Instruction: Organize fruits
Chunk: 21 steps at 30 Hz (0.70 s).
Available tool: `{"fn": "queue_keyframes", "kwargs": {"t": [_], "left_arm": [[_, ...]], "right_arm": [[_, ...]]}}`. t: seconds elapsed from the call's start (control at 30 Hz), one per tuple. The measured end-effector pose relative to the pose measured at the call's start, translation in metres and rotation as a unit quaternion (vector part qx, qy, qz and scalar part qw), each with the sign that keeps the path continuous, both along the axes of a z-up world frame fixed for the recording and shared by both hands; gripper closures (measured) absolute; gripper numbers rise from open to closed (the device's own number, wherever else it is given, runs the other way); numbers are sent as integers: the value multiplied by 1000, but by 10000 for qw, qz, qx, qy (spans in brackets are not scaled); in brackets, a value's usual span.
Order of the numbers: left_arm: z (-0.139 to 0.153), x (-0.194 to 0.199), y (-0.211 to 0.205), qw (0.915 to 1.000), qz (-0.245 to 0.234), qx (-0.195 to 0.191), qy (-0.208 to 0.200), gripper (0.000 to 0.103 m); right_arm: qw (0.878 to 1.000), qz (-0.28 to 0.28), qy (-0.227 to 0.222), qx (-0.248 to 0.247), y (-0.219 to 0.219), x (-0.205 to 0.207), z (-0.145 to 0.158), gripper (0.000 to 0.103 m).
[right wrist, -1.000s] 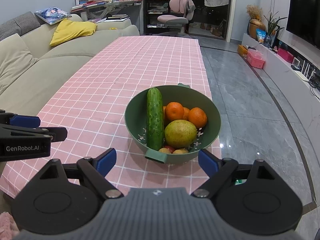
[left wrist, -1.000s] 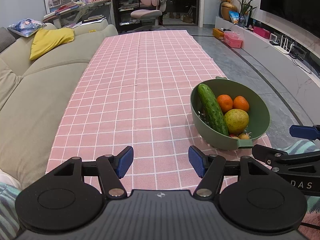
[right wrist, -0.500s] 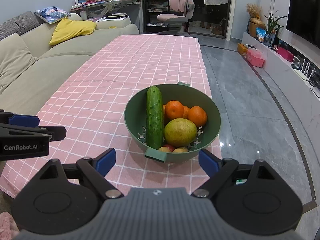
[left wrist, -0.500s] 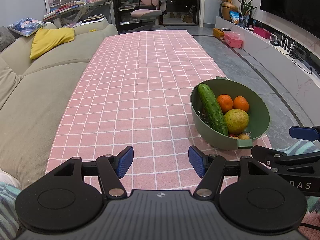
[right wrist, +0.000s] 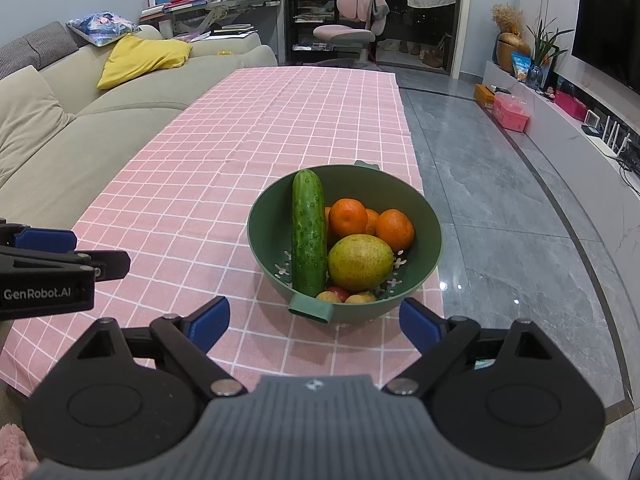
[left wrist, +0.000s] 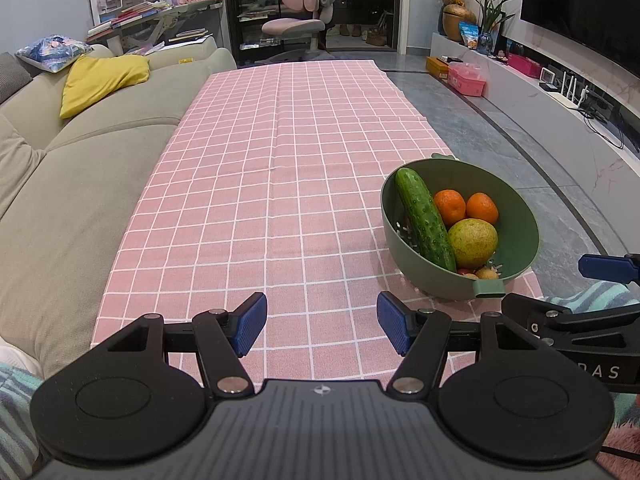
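Note:
A green bowl [right wrist: 428, 216] stands near the table's right front edge; it also shows in the left wrist view [left wrist: 524, 240]. In it lie a cucumber [right wrist: 308, 232], oranges [right wrist: 347, 218], a yellow-green pear [right wrist: 359, 262] and small fruits [right wrist: 338, 294] at the bottom. My right gripper [right wrist: 314, 322] is open and empty, just in front of the bowl. My left gripper [left wrist: 322, 322] is open and empty over the pink checked cloth [left wrist: 280, 184], to the left of the bowl.
A beige sofa [left wrist: 80, 176] runs along the table's left side. Grey floor [right wrist: 500, 208] lies to the right, with a TV bench [right wrist: 580, 144] beyond. A desk and a pink chair [left wrist: 296, 20] stand at the far end.
The right gripper has eased slightly nearer to the bowl. The left gripper has barely moved.

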State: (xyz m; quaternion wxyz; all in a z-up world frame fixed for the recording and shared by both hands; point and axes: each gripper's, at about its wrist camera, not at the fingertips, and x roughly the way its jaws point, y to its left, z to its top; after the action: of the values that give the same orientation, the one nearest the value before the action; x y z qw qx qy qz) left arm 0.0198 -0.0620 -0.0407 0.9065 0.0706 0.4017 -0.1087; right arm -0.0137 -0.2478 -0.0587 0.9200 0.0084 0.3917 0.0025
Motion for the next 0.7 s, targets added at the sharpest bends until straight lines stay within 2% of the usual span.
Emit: {"fn": "queue_keyframes", "kwargs": {"t": [0.7], "left_arm": [[5, -2, 0, 10000, -14, -20, -77, 28]], "right_arm": [[10000, -21, 36, 12, 0, 1, -1, 14]]}}
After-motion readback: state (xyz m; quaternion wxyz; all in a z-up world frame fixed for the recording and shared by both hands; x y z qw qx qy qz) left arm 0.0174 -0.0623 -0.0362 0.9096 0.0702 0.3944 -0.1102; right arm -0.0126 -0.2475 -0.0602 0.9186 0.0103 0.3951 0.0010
